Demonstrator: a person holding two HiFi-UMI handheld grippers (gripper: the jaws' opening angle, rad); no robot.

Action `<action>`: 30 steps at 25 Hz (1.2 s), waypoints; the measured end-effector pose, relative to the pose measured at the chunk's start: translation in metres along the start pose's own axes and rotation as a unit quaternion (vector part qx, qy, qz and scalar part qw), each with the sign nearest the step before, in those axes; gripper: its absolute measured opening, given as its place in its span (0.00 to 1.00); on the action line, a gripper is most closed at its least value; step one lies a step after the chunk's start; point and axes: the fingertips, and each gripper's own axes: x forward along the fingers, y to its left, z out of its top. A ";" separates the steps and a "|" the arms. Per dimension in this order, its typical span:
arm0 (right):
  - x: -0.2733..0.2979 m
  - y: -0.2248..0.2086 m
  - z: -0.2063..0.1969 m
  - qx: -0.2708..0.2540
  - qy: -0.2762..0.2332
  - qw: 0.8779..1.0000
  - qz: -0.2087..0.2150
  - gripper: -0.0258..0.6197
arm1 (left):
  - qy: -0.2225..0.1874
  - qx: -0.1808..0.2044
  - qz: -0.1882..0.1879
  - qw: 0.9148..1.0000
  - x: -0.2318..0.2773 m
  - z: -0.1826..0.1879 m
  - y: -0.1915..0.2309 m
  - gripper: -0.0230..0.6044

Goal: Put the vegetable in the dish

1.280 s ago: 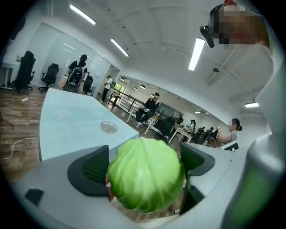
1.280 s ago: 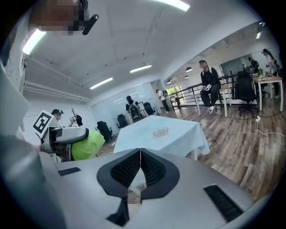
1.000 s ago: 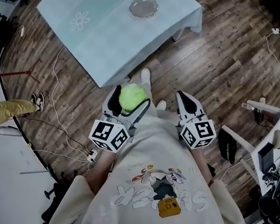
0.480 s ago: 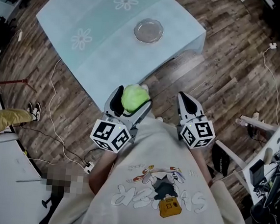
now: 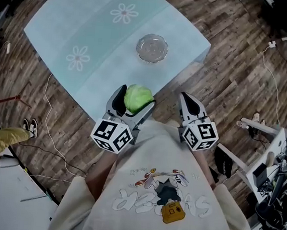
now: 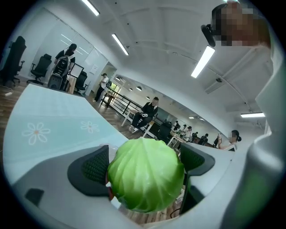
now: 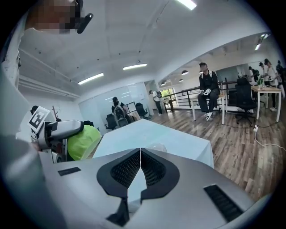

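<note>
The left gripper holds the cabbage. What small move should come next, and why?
Probably carry the left gripper forward over the table toward the glass dish. Its jaws are shut on the cabbage, which hangs by the table's near edge, while the dish lies empty farther in.

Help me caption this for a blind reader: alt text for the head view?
The left tongs grip a green cabbage near a pale blue table holding a clear dish. The right tongs are shut and empty.
</note>
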 end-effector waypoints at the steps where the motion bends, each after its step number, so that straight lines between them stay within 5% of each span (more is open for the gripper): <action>1: 0.006 0.002 0.001 -0.001 0.004 1.000 0.000 0.07 | -0.001 -0.002 -0.002 1.000 0.002 0.002 0.005 0.85; 8: 0.036 0.020 0.008 -0.013 0.030 0.999 0.018 0.07 | -0.021 -0.022 0.007 1.000 0.005 0.019 0.034 0.85; 30: 0.151 -0.014 0.056 -0.063 0.090 0.981 0.162 0.07 | -0.036 -0.041 0.141 0.988 0.086 0.034 0.075 0.85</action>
